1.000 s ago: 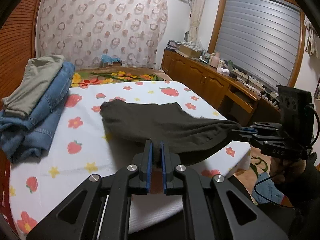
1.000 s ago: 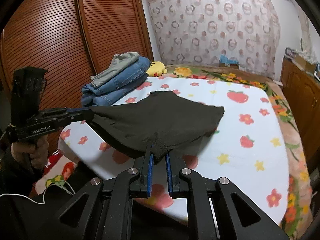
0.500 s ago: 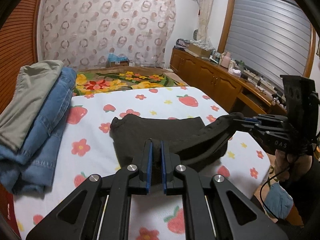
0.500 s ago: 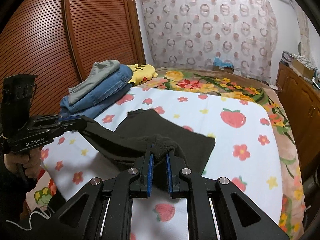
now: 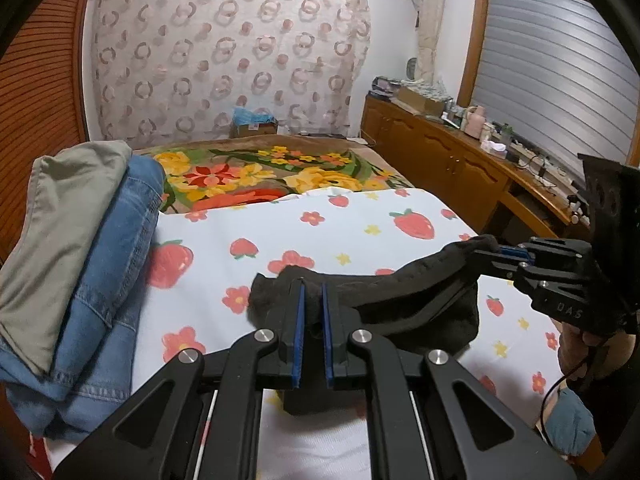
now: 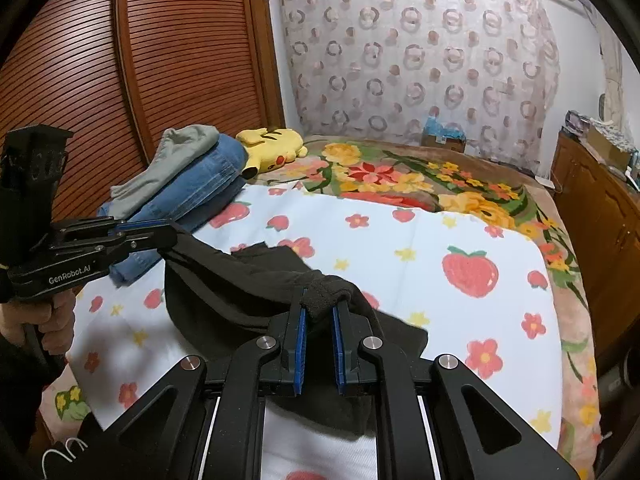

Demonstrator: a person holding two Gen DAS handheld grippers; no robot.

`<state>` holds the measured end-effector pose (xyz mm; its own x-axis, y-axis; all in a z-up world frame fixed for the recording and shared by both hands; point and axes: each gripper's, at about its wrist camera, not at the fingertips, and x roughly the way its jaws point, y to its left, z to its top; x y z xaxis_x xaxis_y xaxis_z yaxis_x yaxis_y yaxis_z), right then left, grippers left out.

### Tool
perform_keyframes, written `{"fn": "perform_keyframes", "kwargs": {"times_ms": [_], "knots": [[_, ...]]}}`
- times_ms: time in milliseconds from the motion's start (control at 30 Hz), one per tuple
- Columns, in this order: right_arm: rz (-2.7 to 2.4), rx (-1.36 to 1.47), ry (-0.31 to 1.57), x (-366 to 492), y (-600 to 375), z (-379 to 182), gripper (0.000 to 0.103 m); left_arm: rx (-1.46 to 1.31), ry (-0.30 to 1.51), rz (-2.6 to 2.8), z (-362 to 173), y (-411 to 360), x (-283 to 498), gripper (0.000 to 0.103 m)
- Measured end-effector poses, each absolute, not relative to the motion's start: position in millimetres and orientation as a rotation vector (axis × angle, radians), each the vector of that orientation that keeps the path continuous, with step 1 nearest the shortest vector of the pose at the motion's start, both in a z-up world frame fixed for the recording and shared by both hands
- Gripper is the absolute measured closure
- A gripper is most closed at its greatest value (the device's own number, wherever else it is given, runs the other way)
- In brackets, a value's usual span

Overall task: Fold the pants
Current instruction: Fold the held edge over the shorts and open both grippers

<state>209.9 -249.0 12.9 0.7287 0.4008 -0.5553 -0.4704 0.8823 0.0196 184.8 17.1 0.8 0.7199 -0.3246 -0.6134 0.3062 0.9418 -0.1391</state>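
Dark pants (image 5: 404, 300) lie on the strawberry-print bed sheet (image 5: 340, 232), with their near edge lifted and carried over the lower layer. My left gripper (image 5: 313, 292) is shut on one corner of that edge. My right gripper (image 6: 320, 304) is shut on the other corner, where a fold of cloth sticks up between the pads. In the left wrist view the right gripper (image 5: 500, 254) holds the cloth at the right. In the right wrist view the left gripper (image 6: 168, 236) holds it at the left, above the pants (image 6: 240, 292).
A stack of folded jeans and a grey-green garment (image 5: 80, 248) lies at the left of the bed, also seen in the right wrist view (image 6: 188, 184). A yellow plush toy (image 6: 272, 148) lies beyond it. A floral blanket (image 5: 260, 176) covers the far bed. Wooden cabinets (image 5: 460, 168) stand right.
Both grippers have carried the held edge of the pants forward across the bed, over the part lying flat. The pants now look shorter and doubled over.
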Motion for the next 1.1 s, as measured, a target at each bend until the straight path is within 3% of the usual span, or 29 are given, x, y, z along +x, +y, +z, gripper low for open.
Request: {"fn": "perform_keyframes", "kwargs": {"times_ms": [367, 500, 700, 967, 1100], "knots": [[0.444, -0.103, 0.623, 238.6, -246.8, 5.9, 0.092, -0.056, 0.727, -0.311, -11.9, 18.4, 209.9, 0.094], [0.443, -0.074, 0.641, 238.8, -249.0, 2.1, 0.089, -0.01, 0.722, -0.277, -17.3, 16.1, 209.0, 0.085], [0.423, -0.067, 0.607, 227.9, -260.8, 5.3, 0.072, -0.007, 0.706, -0.309, -17.1, 19.4, 196.5, 0.048], [0.418, -0.09, 0.648, 208.0, -284.7, -9.6, 0.061, -0.014, 0.748, -0.329, -33.6, 21.5, 180.3, 0.044], [0.402, -0.109, 0.705, 207.3, -288.2, -26.1, 0.061, -0.019, 0.785, -0.34, -47.3, 19.2, 177.3, 0.044]]}}
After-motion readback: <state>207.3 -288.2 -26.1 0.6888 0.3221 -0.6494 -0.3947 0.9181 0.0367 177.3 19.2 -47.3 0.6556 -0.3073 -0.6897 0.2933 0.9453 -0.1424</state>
